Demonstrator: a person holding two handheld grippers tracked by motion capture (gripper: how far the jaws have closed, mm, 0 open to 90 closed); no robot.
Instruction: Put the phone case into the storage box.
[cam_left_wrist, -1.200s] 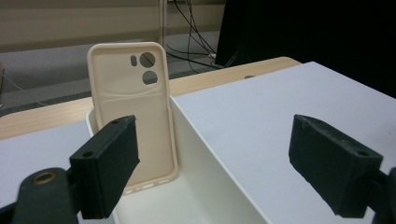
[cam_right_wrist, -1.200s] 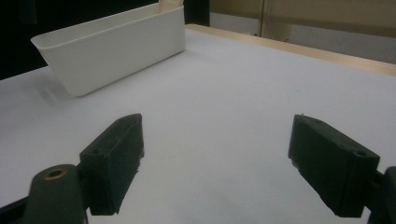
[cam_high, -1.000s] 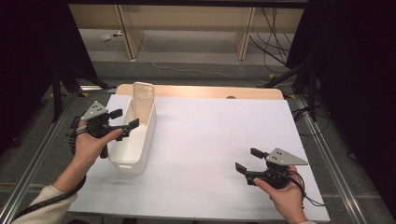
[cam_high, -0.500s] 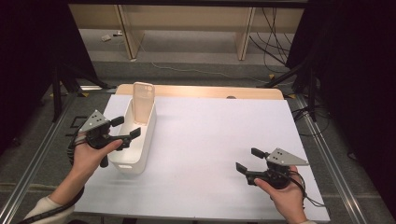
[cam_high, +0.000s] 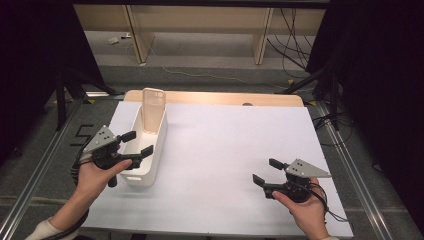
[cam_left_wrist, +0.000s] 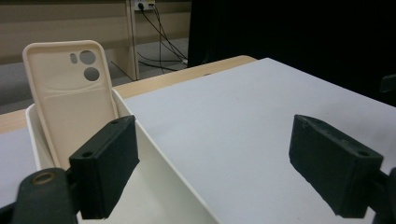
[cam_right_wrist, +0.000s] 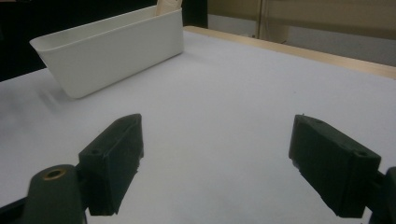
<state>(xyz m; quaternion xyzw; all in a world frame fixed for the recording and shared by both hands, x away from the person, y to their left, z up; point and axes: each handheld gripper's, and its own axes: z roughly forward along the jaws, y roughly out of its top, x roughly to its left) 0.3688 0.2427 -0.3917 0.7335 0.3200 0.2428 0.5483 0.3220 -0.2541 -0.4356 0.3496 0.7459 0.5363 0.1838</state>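
High view had the left claw (cam_high: 134, 143) spread open over the near end of the white bin (cam_high: 146, 145), holding nothing. The phone case (cam_high: 152, 109) stood propped upright at the bin's far end, leaning on the end wall. Right claw (cam_high: 265, 171) sat open and empty, low over the bare tabletop (cam_high: 225, 145), well apart from the bin. Likely step: reach in for the case. Best go along the bin's length, jaws across the case's thin edges, clear of the side walls. Plenty of free surface right of the bin; the left tabletop edge ran close beside it.
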